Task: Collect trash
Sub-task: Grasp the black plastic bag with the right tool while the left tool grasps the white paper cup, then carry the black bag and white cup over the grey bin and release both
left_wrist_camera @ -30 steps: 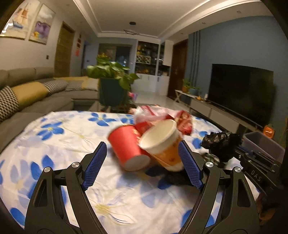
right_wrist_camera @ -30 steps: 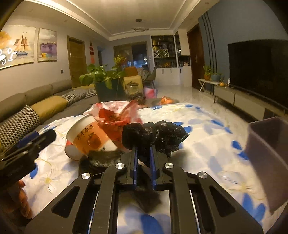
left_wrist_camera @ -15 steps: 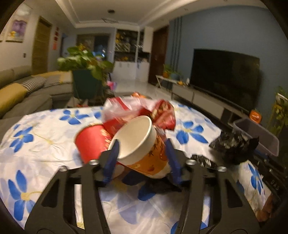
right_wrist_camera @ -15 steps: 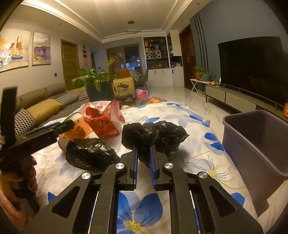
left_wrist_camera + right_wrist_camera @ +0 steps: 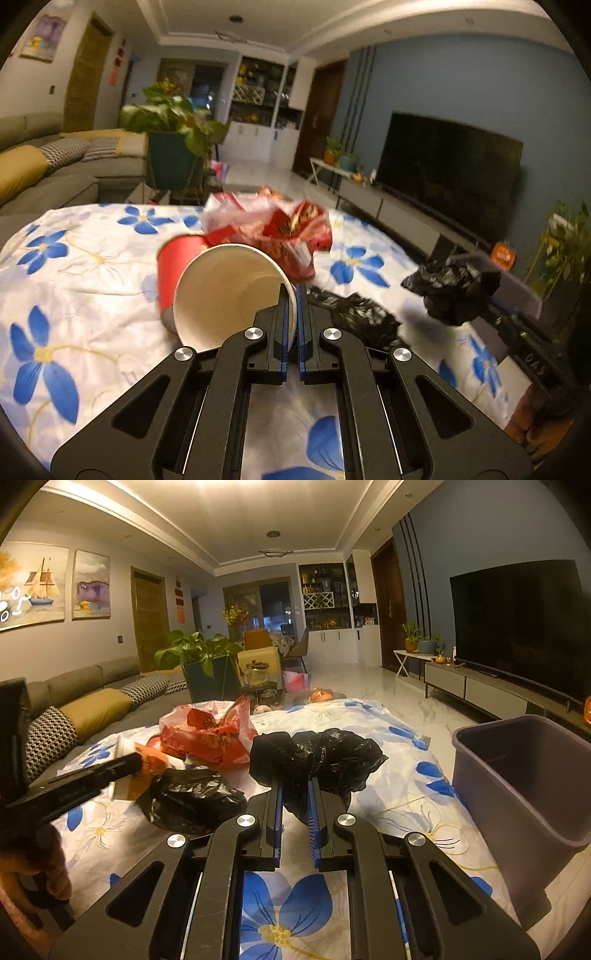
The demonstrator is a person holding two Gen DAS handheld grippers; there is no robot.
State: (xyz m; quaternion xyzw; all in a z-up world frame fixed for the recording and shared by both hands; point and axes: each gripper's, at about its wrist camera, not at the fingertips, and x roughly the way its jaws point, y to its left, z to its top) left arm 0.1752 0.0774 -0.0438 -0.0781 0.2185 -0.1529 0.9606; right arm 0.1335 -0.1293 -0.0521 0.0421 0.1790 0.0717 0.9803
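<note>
Both grippers now grip trash. The left gripper (image 5: 291, 295), wide open before, pinches the paper cup (image 5: 232, 291) rim at centre frame. The right gripper (image 5: 295, 794) still clamps the black bag (image 5: 317, 757).

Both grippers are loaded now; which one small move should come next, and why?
Probably swing the right gripper rightward over the purple bin: its jaws are shut on the black bag, and the bin stands open just to its right. The left gripper can hold the paper cup.

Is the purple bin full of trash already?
No, the purple bin looks empty inside; the black bag is in the right gripper.
</note>
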